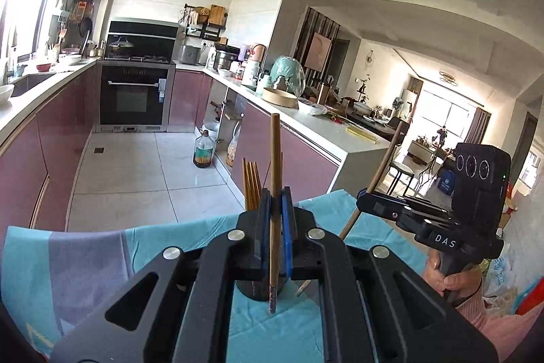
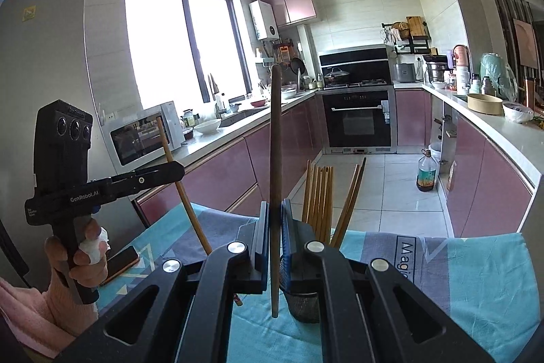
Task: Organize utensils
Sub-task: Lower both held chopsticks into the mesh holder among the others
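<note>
My left gripper [image 1: 276, 193] is shut on a brown wooden chopstick [image 1: 274, 152] held upright above a dark mesh holder [image 1: 258, 291] on the teal cloth. Several chopsticks [image 1: 251, 186] stand in that holder. My right gripper [image 2: 274, 206] is shut on another wooden chopstick [image 2: 276, 125], also upright, just left of the holder [image 2: 304, 305] with its chopsticks [image 2: 319, 193]. Each gripper shows in the other's view: the right one [image 1: 365, 198] grips its chopstick [image 1: 380, 172] at the right, the left one [image 2: 176, 170] grips its chopstick [image 2: 185, 193] at the left.
A teal and grey cloth [image 2: 476, 278] covers the table. A phone [image 2: 120, 262] lies on it at the left. Behind are pink kitchen cabinets [image 1: 51, 138], an oven [image 2: 357, 121], a microwave [image 2: 146, 135], a fridge [image 2: 51, 39] and an oil bottle [image 1: 203, 152] on the floor.
</note>
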The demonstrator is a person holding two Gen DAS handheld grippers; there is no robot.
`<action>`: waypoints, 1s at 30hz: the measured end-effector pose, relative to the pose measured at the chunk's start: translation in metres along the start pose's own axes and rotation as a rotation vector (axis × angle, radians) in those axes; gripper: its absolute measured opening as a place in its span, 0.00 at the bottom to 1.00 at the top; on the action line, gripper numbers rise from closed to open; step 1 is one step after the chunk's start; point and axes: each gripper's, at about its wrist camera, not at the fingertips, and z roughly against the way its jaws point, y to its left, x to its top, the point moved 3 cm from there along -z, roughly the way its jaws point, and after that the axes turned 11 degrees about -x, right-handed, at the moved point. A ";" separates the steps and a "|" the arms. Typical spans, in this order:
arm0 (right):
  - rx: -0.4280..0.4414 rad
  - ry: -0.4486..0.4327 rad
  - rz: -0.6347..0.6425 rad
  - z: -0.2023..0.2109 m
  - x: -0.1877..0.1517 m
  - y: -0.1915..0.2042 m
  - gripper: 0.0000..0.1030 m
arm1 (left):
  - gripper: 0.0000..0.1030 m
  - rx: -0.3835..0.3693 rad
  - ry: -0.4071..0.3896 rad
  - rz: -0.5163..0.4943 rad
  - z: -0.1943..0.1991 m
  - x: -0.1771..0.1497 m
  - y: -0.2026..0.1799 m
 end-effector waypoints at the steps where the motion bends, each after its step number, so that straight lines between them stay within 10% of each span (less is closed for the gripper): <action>1: -0.003 -0.005 0.004 0.000 0.003 0.000 0.05 | 0.07 -0.001 -0.005 -0.007 -0.001 0.005 -0.002; 12: -0.041 -0.045 0.035 -0.006 0.028 -0.004 0.05 | 0.07 0.009 -0.046 -0.043 -0.021 0.038 -0.016; 30: -0.096 0.056 0.028 -0.055 0.005 -0.013 0.05 | 0.07 0.037 0.093 0.006 -0.081 -0.003 0.001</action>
